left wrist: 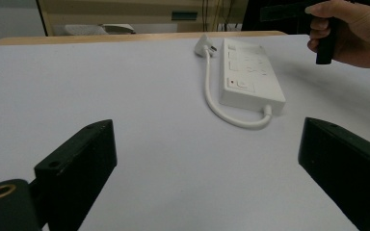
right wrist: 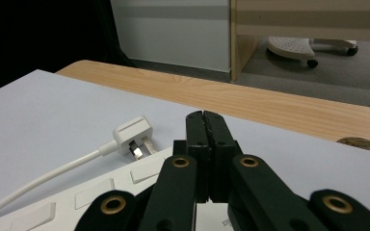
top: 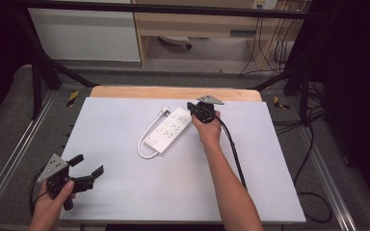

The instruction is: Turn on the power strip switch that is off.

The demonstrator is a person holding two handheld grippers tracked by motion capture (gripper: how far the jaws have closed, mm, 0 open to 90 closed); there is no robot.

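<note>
Both grippers are working over a white table: the left gripper is hovering near the table's front left corner with its jaws spread wide and empty, while the right gripper is poised above the far end of a white power strip, its jaws pressed together with nothing between them. Lying diagonally near the table's centre, the power strip is trailing a short white cord that is looping round to a white plug resting on the table just beside the strip's far end. A wooden board is edging the table's far side.
</note>
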